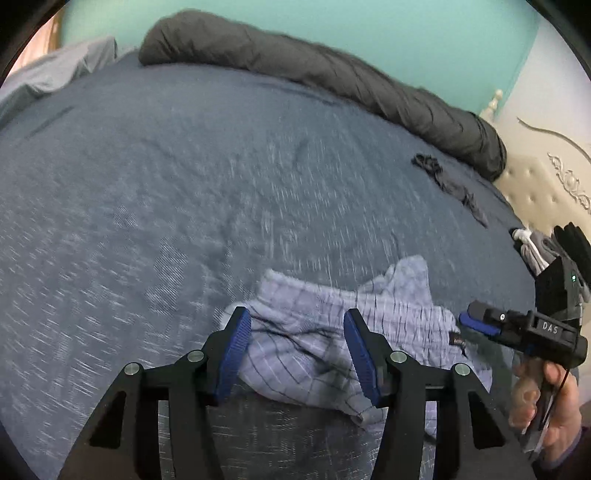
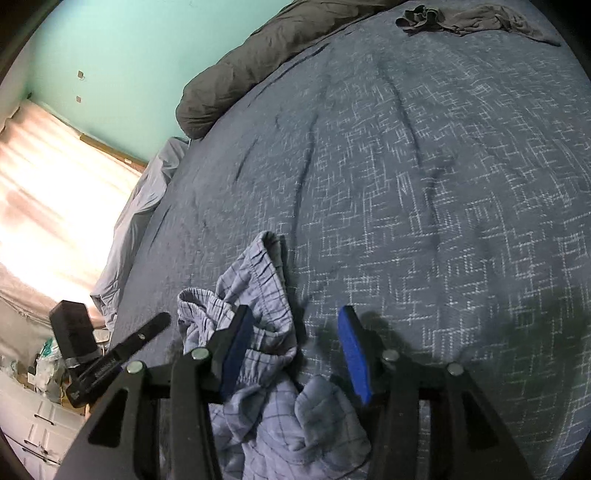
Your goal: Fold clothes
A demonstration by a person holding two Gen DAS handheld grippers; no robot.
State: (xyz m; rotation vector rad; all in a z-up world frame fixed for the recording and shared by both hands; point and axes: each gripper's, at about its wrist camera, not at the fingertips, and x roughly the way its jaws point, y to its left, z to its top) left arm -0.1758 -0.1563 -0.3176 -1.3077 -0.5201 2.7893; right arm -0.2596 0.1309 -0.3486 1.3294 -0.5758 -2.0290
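**Checked garment lies bunched at the near edge of the bed**

Blue patterned bedcover (image 1: 184, 184) fills both views, with a dark grey duvet (image 1: 332, 74) rolled along its far edge against a green wall. My checked garment (image 1: 332, 339), pale blue with an elastic waistband, lies crumpled near the bed's near edge, rucked and twisted, with no clean fold line that I can make out. My left gripper (image 1: 297, 350) hangs over it with its jaws wide apart and nothing between them. My right gripper (image 2: 295, 350) is also spread wide and holds nothing; its left pad sits over the waistband, though I cannot tell whether it touches the cloth.

I judge this piece is unfolded as it lies and wants spreading flat, but how much of the pile is done the pictures do not settle.

From the left wrist I see what the right misses: my right hand (image 1: 554, 398) on its handle, a headboard (image 1: 535, 184) at the bed's right end, and a small heap of clothes (image 1: 543, 251) at the right edge, too crowded for me to say if folded. From the right wrist I see a lit curtain (image 2: 55, 192), and the dark crumpled garment (image 2: 472, 18) near the far edge shows more plainly.
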